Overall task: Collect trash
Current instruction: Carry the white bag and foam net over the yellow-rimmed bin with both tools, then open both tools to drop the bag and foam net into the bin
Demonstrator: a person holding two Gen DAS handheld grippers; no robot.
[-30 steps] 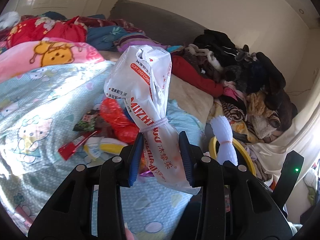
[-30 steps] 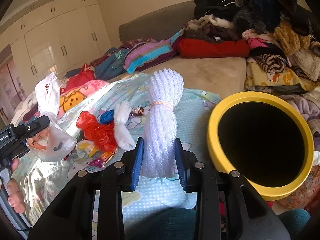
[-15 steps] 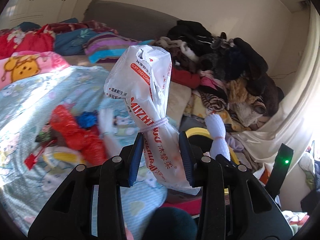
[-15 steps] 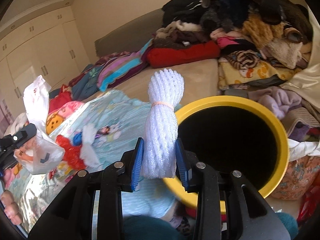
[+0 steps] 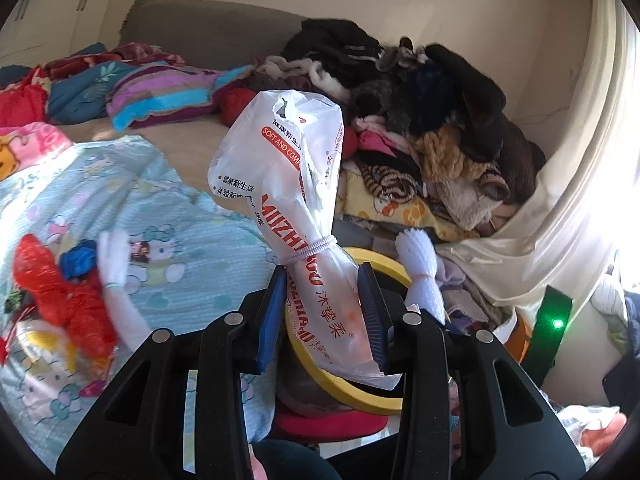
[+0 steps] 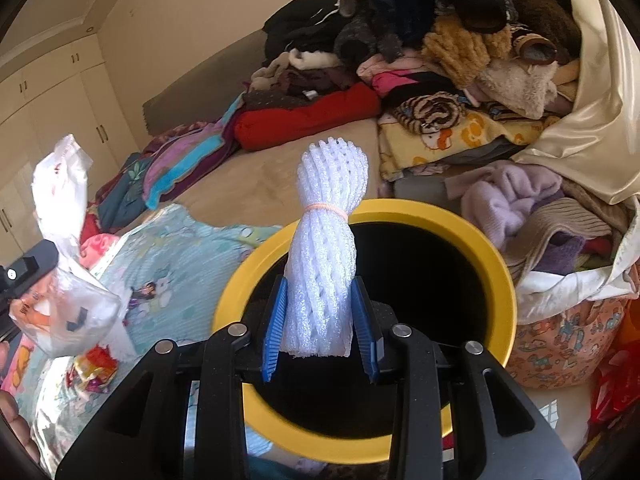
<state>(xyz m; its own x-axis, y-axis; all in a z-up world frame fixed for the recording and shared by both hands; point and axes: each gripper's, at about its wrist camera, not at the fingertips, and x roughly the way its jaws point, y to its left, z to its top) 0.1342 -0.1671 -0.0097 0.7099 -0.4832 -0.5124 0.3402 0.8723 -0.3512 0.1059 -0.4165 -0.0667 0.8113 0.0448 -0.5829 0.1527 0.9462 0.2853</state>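
Foam net (image 6: 326, 272) above bin (image 6: 502, 280), bed (image 6: 168, 264) left.

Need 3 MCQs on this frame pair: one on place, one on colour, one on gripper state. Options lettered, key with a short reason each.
1. In the right wrist view, where is the white foam net bundle?
A. Lying on the bed sheet
B. Held in front of the bin's opening
C. On top of the clothes pile

2. What colour is the rim of the bin?
A. Yellow
B. Green
C. Grey

3. What is the state of the left gripper?
A. Open and empty
B. Shut on a red bag
C. Shut on the white plastic bag

Answers:
1. B: the right gripper holds the bundle upright with the dark opening directly behind it.
2. A: a yellow ring surrounds the black interior.
3. C: the blue pads press both sides of the banded, printed white bag.
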